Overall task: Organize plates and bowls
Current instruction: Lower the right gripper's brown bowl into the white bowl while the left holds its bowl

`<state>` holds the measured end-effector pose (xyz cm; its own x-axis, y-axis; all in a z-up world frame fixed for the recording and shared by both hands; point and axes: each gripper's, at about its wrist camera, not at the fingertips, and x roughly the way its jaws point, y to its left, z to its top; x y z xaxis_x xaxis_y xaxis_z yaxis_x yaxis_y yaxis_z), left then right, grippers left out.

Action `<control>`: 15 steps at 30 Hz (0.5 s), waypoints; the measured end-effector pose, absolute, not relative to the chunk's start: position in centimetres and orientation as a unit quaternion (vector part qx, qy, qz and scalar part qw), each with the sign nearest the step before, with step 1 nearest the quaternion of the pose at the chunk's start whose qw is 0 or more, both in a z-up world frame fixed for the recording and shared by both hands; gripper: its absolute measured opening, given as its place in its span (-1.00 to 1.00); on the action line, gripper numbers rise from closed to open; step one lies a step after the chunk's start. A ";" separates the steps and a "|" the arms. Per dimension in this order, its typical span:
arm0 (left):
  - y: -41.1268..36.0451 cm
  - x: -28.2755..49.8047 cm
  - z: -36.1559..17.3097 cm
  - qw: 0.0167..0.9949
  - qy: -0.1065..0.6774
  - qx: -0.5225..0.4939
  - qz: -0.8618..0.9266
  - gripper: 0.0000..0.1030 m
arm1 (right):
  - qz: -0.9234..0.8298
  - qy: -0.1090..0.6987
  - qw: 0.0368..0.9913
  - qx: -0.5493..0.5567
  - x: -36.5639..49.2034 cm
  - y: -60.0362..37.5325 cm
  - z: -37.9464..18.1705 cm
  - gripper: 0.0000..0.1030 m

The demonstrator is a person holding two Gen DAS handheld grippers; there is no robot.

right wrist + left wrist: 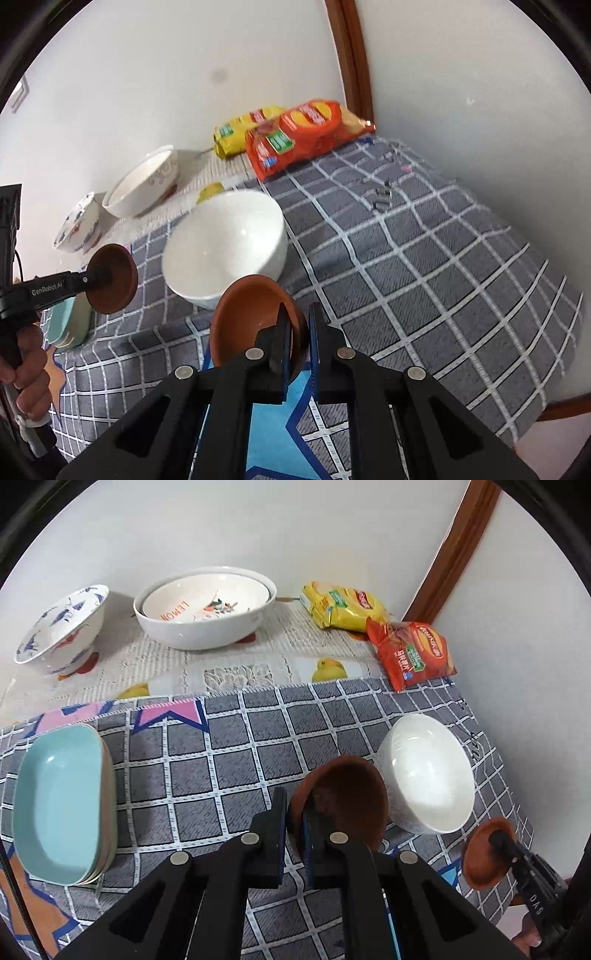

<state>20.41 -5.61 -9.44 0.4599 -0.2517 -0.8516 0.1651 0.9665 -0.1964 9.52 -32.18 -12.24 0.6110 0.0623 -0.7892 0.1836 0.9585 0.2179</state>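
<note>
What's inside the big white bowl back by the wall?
Inside the big white bowl sits a smaller dish with orange "LEMON" lettering and a printed picture. Whatever lies beneath that dish is covered.

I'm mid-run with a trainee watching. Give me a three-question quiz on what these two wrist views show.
1. True or false: each gripper is shut on a small brown clay dish.
2. What stands nearest the left gripper's brown clay dish? A) plain white ceramic bowl B) yellow snack bag C) blue-patterned bowl
3. Fill in: the light blue rectangular dish lies on the grey checked ___.

Key: 1 true, the right gripper holds its own brown dish; 2 A; 3 cloth.
</note>
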 end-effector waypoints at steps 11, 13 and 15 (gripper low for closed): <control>-4.3 19.7 -7.1 0.862 0.491 -0.048 -0.114 -0.85 | -0.014 0.411 0.902 0.129 11.2 -31.4 -8.3 -0.82; -3.9 19.7 -7.1 0.863 0.491 -0.049 -0.110 -0.85 | -0.013 0.413 0.901 0.131 12.0 -31.2 -8.2 -0.82; -3.5 19.8 -7.1 0.864 0.490 -0.049 -0.105 -0.85 | -0.012 0.415 0.900 0.133 12.7 -30.9 -8.3 -0.82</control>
